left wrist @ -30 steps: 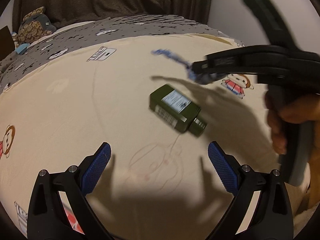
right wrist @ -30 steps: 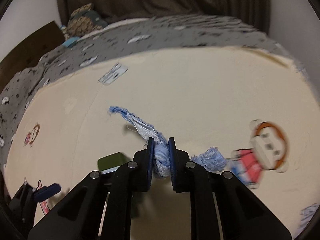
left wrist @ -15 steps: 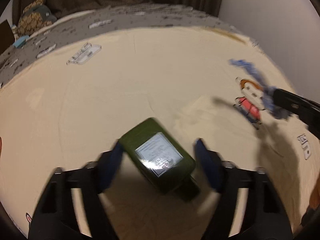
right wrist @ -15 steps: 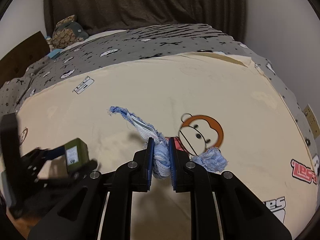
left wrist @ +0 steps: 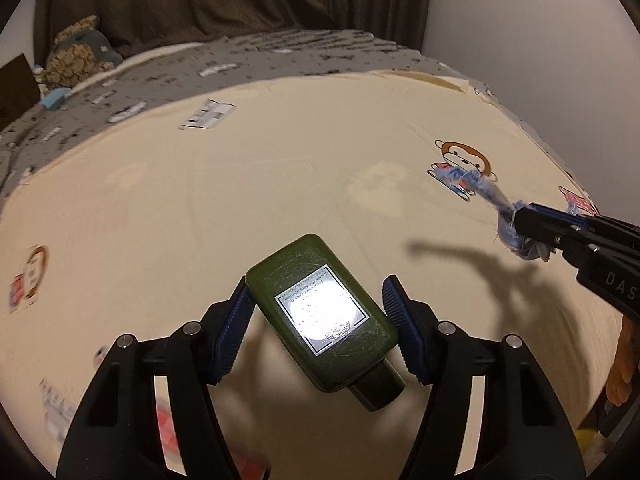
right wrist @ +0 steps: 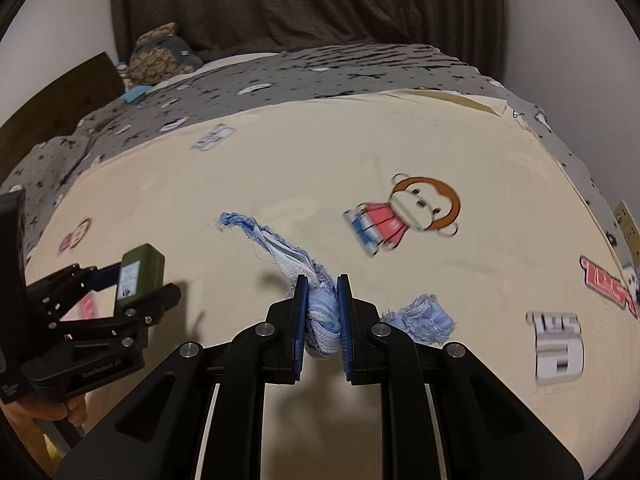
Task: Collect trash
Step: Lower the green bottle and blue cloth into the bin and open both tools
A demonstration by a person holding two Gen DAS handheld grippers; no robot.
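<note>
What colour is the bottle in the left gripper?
Dark olive green bottle with a white label; clearest in the left wrist view.

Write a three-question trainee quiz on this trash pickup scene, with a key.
1. True or false: the left gripper has the green bottle between its fingers.
2. What does the right gripper hold? A) a paper cup B) a frayed blue rag C) a spoon
3. Fill in: the cartoon printed on the cream sheet beyond the rag is a ____.

Key: 1 true; 2 B; 3 monkey.
</note>
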